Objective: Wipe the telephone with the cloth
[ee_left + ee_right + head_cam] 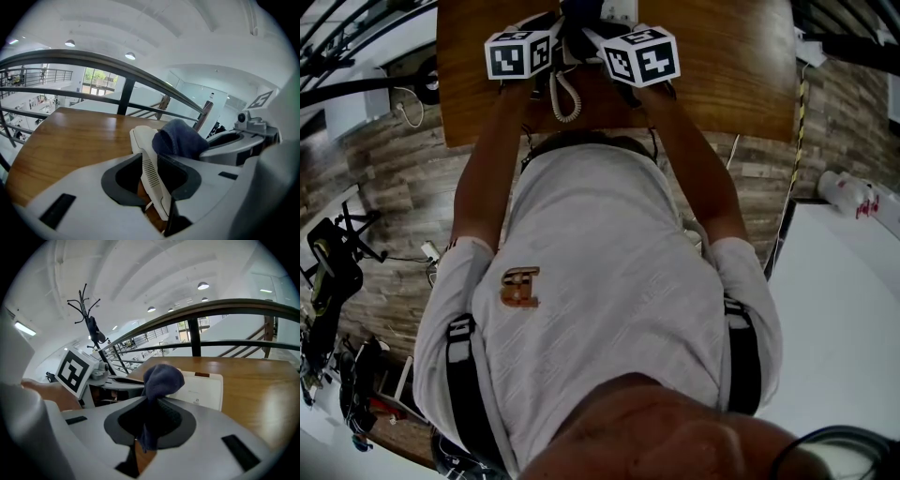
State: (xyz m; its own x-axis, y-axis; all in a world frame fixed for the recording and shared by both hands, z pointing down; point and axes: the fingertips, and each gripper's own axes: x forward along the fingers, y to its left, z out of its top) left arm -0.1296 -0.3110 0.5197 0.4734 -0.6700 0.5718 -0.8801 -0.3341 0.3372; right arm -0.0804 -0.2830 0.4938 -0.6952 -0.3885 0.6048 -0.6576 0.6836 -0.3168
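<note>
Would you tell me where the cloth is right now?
The blue cloth is gripped in the right gripper's jaws, its bunched end at the white handset held by the left gripper, above the wooden table.

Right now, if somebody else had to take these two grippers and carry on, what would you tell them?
Left gripper: shut on the white telephone handset, held over the wooden table.
Right gripper: shut on the dark blue cloth, with its bunched end against the handset.
The telephone base lies on the table beyond the grippers. The coiled cord hangs near the table's edge.
Done: handset and cloth are both gripped and brought together.
Left: rub the cloth along the handset, then probably the base. How much has been wiped cannot be told.
</note>
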